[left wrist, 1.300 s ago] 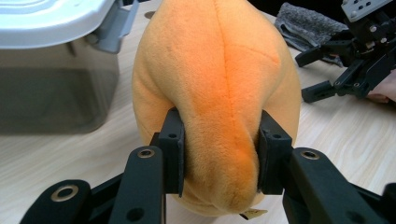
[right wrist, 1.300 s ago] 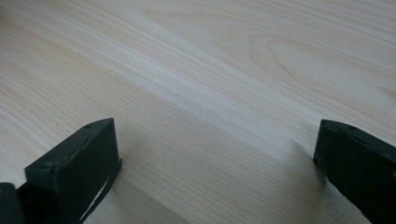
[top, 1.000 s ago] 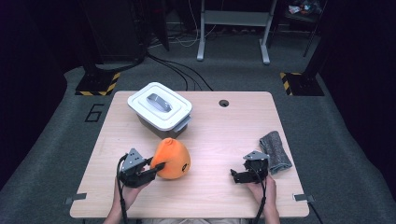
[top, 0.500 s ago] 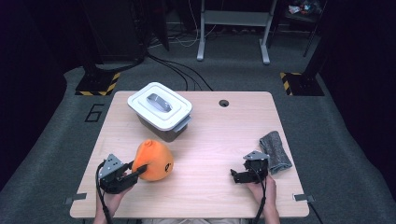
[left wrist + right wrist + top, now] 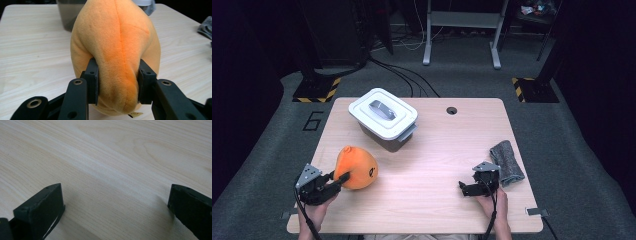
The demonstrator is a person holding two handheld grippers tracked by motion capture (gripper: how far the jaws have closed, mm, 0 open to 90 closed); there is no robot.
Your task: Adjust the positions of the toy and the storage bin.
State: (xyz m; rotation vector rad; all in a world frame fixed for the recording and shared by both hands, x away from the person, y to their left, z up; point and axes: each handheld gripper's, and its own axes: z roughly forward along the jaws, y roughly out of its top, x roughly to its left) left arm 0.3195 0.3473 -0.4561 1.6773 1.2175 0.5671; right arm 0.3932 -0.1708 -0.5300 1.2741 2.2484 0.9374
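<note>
From the high view, the wooden table point(image 5: 427, 200) carries an orange plush toy point(image 5: 357, 166) near its front left corner, with the left gripper point(image 5: 339, 178) closed on the toy's near side. Behind the toy, a little apart from it, stands a grey container with a white lid point(image 5: 384, 119), and a folded grey cloth point(image 5: 507, 162) lies near the right edge. The right gripper point(image 5: 463, 188) sits low over the table just beside that cloth, held by a hand at the front edge; its jaws are too small here to judge.

In the left gripper view, the plush toy point(image 5: 116, 50) bulges up between the two black jaws, whose pads point(image 5: 93, 80) press into a narrow fold of its fabric on both sides, squeezing it in. The toy's underside looks to be resting on the table point(image 5: 30, 50), though the contact is hard to make out. The container point(image 5: 67, 12) rises behind.

In the right gripper view, the jaws stand wide apart over bare wood point(image 5: 112, 170), with nothing between them.
</note>
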